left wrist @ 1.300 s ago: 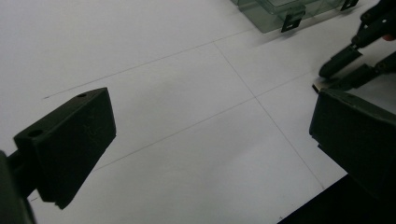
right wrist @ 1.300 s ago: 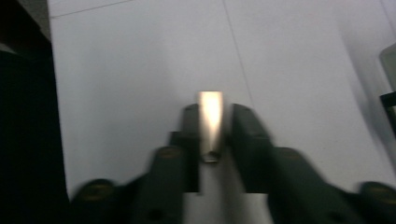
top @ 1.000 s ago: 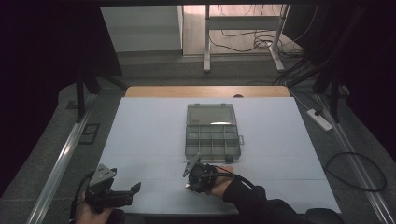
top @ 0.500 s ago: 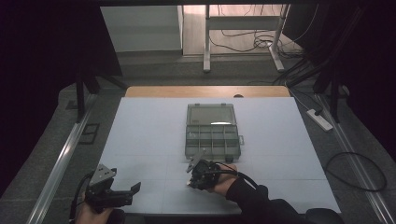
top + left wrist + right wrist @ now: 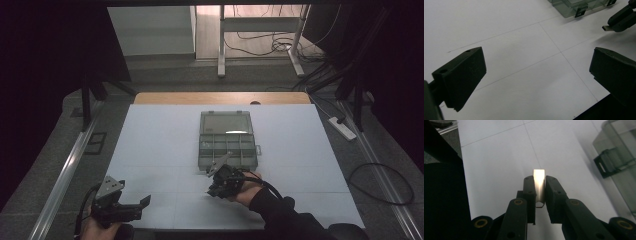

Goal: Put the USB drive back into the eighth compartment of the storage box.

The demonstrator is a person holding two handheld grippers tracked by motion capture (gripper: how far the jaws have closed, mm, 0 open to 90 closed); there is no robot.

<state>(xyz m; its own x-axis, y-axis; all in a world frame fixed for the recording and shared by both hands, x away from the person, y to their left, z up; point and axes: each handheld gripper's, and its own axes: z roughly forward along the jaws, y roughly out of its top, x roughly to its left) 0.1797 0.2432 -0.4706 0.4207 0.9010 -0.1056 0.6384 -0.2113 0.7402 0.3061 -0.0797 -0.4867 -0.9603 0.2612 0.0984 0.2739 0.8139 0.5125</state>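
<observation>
Metal piece point(image 5: 539, 185), small, pale and shiny, sits clamped between the two black jaws of the right gripper point(image 5: 539, 195) at the centre of the right gripper view; the jaws are drawn in tight against its flat sides, and its upper end sticks out above their tips. What kind of part it is cannot be told. Beneath it lies the white table point(image 5: 499, 170), crossed by thin grey lines.

From the high view, the right gripper point(image 5: 221, 176) is just below the middle of the frame, held in a hand point(image 5: 245, 189) whose dark sleeve point(image 5: 285, 215) enters from the bottom edge. Just above it, near but apart, lies a clear plastic organiser box point(image 5: 227, 140) in the centre of the frame, its lid folded back toward the top of the picture and its small compartments facing up. In the right gripper view the box's wall and one dark latch point(image 5: 607, 163) fill the upper right corner.

At the lower left of the high view, the left gripper point(image 5: 142, 205) rests in the other hand near the table's front edge, well apart from the box. Its own view shows the two black jaws spread wide at the left and right edges, with nothing but bare white table between them.
</observation>
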